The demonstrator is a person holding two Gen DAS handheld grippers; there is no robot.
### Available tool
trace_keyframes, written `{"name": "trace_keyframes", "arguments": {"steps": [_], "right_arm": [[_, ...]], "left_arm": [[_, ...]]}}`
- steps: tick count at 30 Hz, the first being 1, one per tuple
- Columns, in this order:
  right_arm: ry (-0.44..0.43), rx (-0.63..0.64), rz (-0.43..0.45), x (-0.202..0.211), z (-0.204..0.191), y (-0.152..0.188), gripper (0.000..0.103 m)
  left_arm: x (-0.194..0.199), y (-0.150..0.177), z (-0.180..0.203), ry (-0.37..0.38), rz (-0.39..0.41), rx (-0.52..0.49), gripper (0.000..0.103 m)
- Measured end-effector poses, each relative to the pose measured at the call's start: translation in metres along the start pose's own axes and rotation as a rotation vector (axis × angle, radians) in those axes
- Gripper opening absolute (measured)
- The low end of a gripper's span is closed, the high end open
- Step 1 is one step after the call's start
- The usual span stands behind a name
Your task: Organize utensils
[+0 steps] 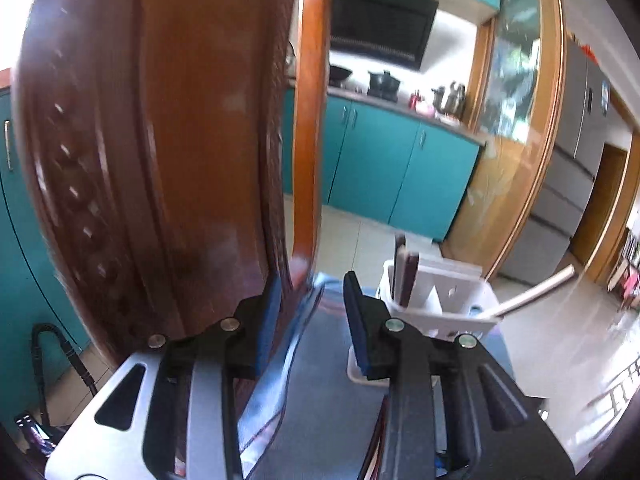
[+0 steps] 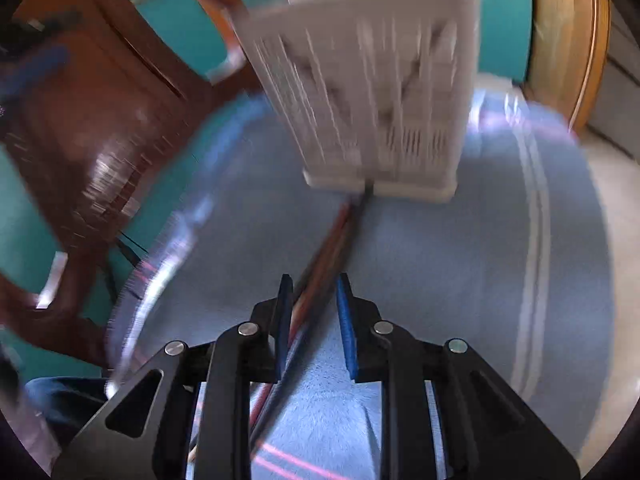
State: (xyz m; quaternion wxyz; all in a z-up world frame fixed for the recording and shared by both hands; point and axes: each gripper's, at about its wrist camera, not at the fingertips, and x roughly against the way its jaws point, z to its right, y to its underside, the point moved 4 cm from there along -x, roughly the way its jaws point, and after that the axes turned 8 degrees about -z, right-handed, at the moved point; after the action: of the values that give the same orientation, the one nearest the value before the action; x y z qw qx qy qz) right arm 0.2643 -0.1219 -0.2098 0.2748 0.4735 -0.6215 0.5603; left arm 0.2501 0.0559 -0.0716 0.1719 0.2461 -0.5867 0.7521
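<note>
A white slotted utensil holder point(image 2: 368, 80) stands upright on a blue cloth point(image 2: 440, 260), blurred in the right wrist view. A bundle of reddish and dark chopsticks point(image 2: 336, 232) lies on the cloth, running from the holder's base back between my right gripper's point(image 2: 314, 284) fingers. The sticks lie nearer the left pad, the right pad is clear of them, and the gripper is open. In the left wrist view the holder point(image 1: 436, 300) holds dark sticks point(image 1: 404, 272) and a white handle point(image 1: 532, 290). My left gripper point(image 1: 314, 284) is open and empty just left of it.
A carved brown wooden chair back point(image 1: 160, 160) stands close on the left, also visible as the chair point(image 2: 100, 120) beside the table. Teal kitchen cabinets point(image 1: 380, 160) and a tiled floor lie beyond. A person's jeans-clad leg point(image 2: 60, 396) shows at lower left.
</note>
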Motion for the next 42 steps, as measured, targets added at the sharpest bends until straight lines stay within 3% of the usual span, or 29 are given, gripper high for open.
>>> {"name": "trace_keyframes", "arguments": {"steps": [2, 4, 7, 17, 20, 22, 27, 31, 35, 39, 42], "right_arm": [[0.013, -0.020, -0.046, -0.017, -0.002, 0.002, 0.023], [0.020, -0.021, -0.029, -0.019, -0.006, -0.001, 0.021], [-0.036, -0.078, -0.045, -0.021, -0.005, -0.001, 0.013], [-0.048, -0.267, -0.070, -0.003, 0.050, 0.006, 0.013], [0.032, -0.290, -0.051, 0.005, 0.066, 0.008, 0.019], [0.089, -0.289, -0.028, 0.008, 0.073, 0.007, 0.022], [0.045, -0.206, -0.009, 0.002, 0.060, 0.002, 0.023], [0.107, -0.147, -0.008, -0.004, 0.054, 0.003, 0.023], [0.095, -0.159, -0.023, -0.001, 0.060, 0.006, 0.023], [0.204, -0.100, -0.019, 0.001, 0.059, 0.009, 0.023], [0.234, -0.074, 0.001, 0.001, 0.054, 0.010, 0.024]], "left_arm": [[-0.003, 0.003, 0.003, 0.016, -0.017, -0.007, 0.037], [-0.008, 0.004, 0.008, 0.035, -0.039, -0.017, 0.037], [-0.010, 0.009, 0.012, 0.042, -0.059, -0.048, 0.038], [-0.026, 0.026, 0.019, 0.019, -0.147, -0.125, 0.048], [-0.036, 0.038, 0.025, 0.019, -0.200, -0.153, 0.052], [-0.046, 0.048, 0.031, 0.018, -0.259, -0.186, 0.052], [-0.077, 0.077, 0.039, 0.023, -0.422, -0.214, 0.053], [-0.084, 0.086, 0.036, 0.012, -0.455, -0.209, 0.053], [-0.090, 0.093, 0.035, -0.011, -0.475, -0.227, 0.054], [-0.100, 0.101, 0.035, -0.022, -0.506, -0.230, 0.054], [-0.104, 0.104, 0.037, -0.025, -0.514, -0.240, 0.054]]}}
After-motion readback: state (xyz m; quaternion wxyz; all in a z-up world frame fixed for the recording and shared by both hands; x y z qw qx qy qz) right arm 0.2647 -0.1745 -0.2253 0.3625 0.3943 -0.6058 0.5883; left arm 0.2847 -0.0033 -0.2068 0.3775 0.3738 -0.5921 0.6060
